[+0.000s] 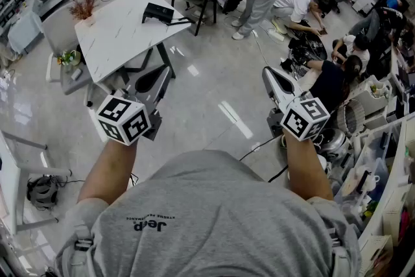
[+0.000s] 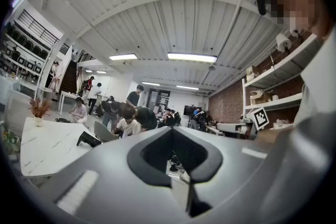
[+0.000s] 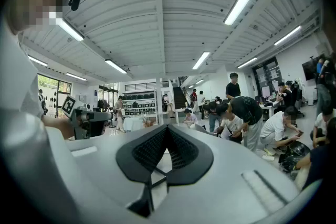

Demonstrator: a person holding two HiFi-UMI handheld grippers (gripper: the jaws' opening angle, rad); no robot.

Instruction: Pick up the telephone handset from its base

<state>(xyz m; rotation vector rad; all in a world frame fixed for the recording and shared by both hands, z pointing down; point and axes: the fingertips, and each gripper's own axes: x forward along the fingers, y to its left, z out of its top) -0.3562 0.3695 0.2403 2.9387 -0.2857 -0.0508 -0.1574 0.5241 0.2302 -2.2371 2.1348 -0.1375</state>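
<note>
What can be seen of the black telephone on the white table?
The telephone is a small black wedge, plastic by its look, resting near the far edge of the white marble-patterned table. In the left gripper view its top slopes, with one end raised above the tabletop. It is too small to tell the handset from the base. Nothing but the table touches it.
</note>
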